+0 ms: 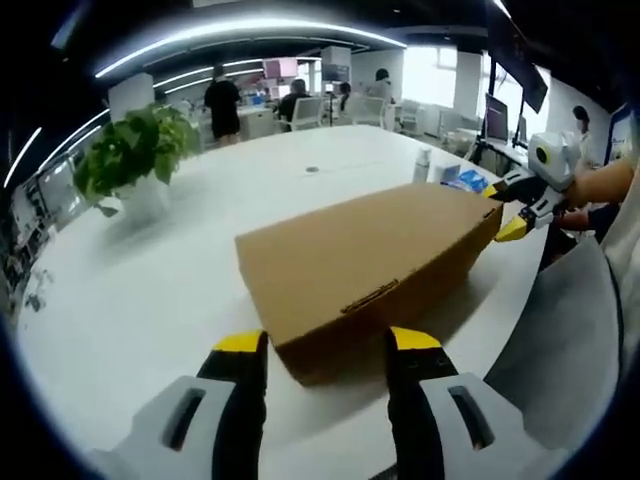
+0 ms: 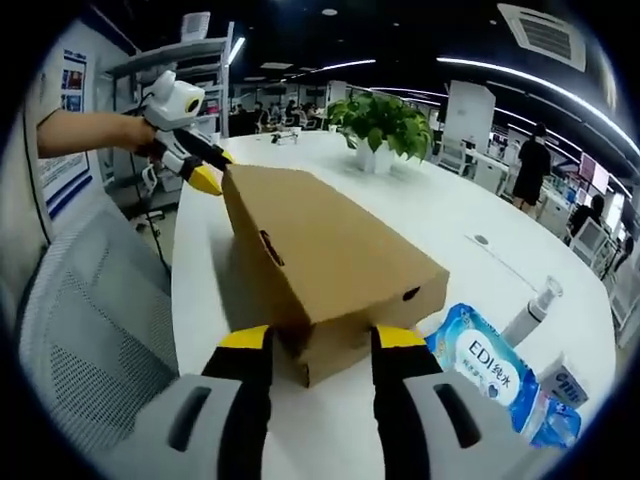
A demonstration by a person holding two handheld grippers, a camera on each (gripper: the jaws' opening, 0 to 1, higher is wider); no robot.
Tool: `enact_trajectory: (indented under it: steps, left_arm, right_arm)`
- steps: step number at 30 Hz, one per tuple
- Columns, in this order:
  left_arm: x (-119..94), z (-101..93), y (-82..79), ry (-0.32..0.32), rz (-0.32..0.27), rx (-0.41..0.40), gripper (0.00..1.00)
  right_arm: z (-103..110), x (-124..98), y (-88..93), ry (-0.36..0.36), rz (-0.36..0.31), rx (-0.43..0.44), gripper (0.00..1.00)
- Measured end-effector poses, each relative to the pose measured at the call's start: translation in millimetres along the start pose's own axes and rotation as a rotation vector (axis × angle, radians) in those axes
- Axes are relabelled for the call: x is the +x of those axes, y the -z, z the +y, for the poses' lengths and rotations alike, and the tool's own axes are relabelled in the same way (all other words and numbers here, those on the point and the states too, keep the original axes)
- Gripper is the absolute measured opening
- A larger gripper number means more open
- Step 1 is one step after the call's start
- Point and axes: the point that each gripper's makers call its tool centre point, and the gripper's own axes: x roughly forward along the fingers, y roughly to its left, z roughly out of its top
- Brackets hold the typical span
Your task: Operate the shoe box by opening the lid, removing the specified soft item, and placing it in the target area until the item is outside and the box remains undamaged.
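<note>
Shoe box (image 1: 370, 265) is flanked on the table (image 1: 150, 290) by both spread claws, left claw (image 1: 327, 343) and right claw (image 2: 311, 338), nothing gripped.

Bright ceiling light strips (image 1: 230, 35), glare on white table (image 1: 150, 280), fisheye-bent edges, mild blur

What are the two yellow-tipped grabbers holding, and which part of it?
Both are at the cardboard shoe box, one at each end. The left gripper and the right gripper each straddle a corner of it. Whether they squeeze it cannot be told; the lid looks closed.
</note>
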Motion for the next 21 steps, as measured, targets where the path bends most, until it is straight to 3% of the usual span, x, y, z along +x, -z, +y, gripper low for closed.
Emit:
enact_trajectory:
  steps: [14, 21]
  left_arm:
    - [11.8, 1.7, 15.3, 0.002, 0.039, -0.045, 0.44]
    - [17.3, 4.3, 21.0, -0.012, 0.069, -0.049, 0.40]
  right_arm:
    - [-1.0, 10.0, 10.4, 0.007, 0.018, 0.122, 0.36]
    - [-0.6, 14.9, 16.5, 0.006, 0.047, 0.087, 0.35]
